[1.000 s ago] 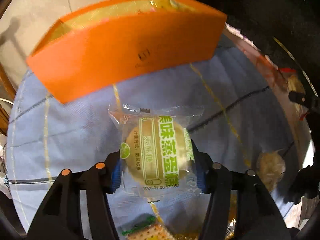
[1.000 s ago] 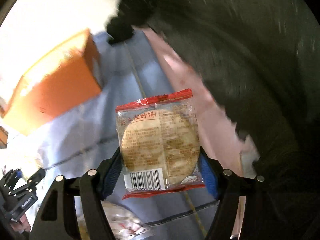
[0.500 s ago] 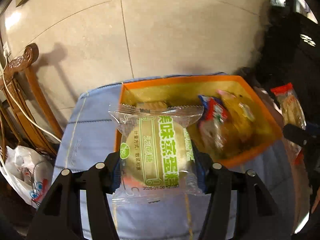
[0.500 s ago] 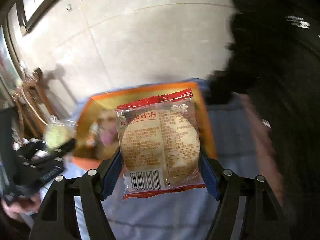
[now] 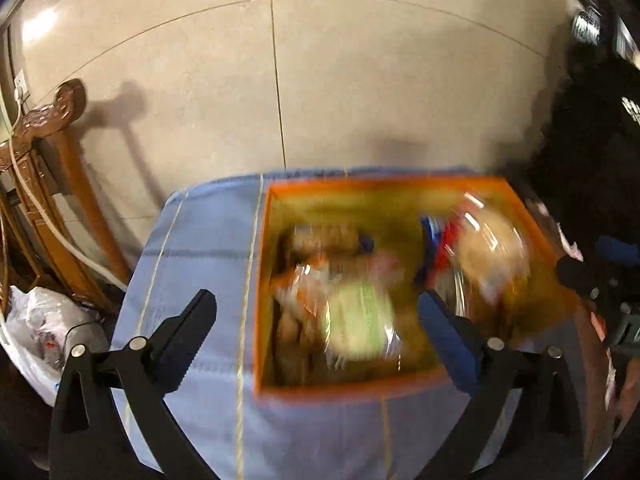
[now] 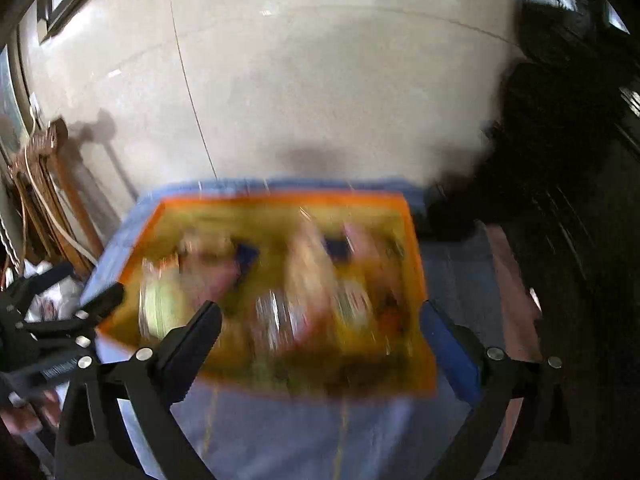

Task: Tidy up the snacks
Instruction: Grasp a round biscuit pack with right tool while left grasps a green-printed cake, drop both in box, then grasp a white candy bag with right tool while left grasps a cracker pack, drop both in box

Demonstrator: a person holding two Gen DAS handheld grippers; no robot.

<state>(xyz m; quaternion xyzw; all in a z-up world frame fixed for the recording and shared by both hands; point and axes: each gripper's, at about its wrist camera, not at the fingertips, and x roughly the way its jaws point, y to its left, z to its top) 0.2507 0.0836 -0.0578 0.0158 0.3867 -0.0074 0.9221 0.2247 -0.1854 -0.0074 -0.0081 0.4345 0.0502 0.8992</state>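
An orange box point(image 5: 348, 390) with a yellow inside sits on the blue tablecloth and holds several wrapped snacks, all blurred. The green-labelled cake packet point(image 5: 358, 322) lies in the box near its front. A red-edged cracker packet point(image 5: 486, 254) lies at the box's right. My left gripper point(image 5: 316, 312) is open and empty above the box's front left. In the right wrist view the same box point(image 6: 416, 248) lies below my right gripper point(image 6: 320, 320), which is open and empty. The left gripper also shows in the right wrist view point(image 6: 60, 320) at the left edge.
The blue cloth point(image 5: 200, 240) covers a small table against a beige tiled wall. A carved wooden chair point(image 5: 52, 152) and a white plastic bag point(image 5: 40, 324) stand to the left. A dark figure point(image 6: 560, 160) fills the right side.
Both grippers have opened and let go of their packets, which now lie in the orange box. Both views have moved closer over the box.
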